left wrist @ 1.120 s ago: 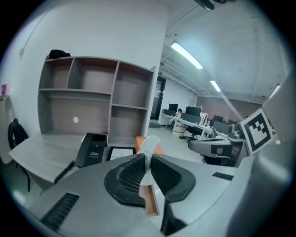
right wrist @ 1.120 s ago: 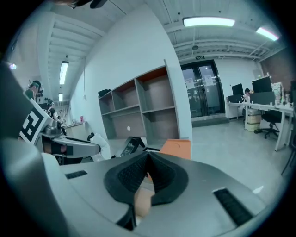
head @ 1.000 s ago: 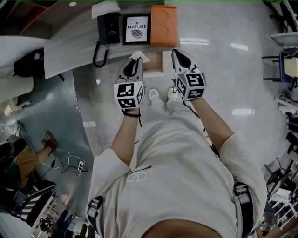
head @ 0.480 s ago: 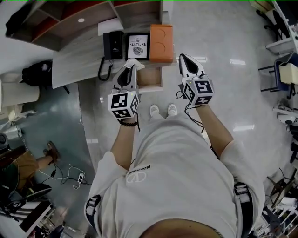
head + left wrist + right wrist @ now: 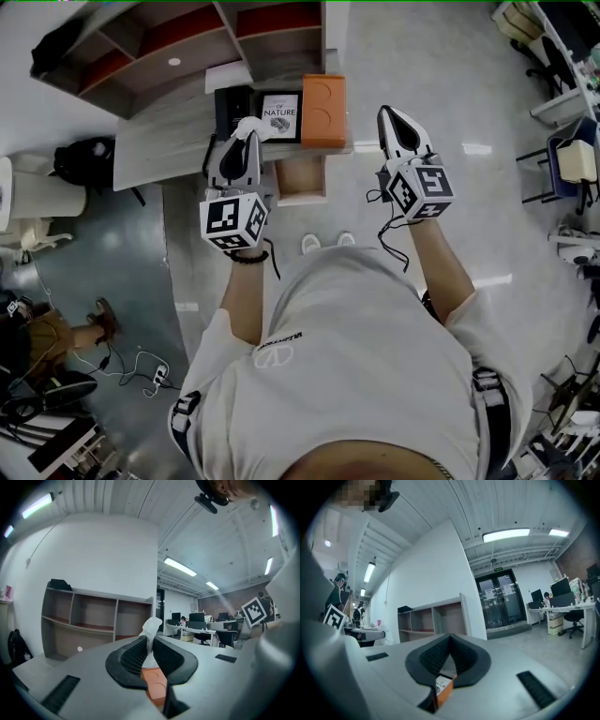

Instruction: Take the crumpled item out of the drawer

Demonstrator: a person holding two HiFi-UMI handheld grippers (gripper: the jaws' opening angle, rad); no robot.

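Head view: my left gripper (image 5: 244, 141) is clamped on the white crumpled paper (image 5: 251, 126). It holds the paper up over the desk (image 5: 159, 141), close to the telephone (image 5: 230, 108) and the framed print (image 5: 279, 116), clear of the open drawer (image 5: 302, 198). My right gripper (image 5: 392, 122) hangs beyond the orange box (image 5: 323, 111), above the floor. If I bring the left one down carelessly here, I judge it could tip the print or clip the phone.

Left gripper view: the ribbed pads pinch only the lower part of the paper (image 5: 153, 626), and most of it pokes out above the jaws. A bite that thin could slip or tear on a quick swing.

Right gripper view: the jaws are pressed together on nothing. It is well apart from the left gripper, so it could not catch a dropped paper.
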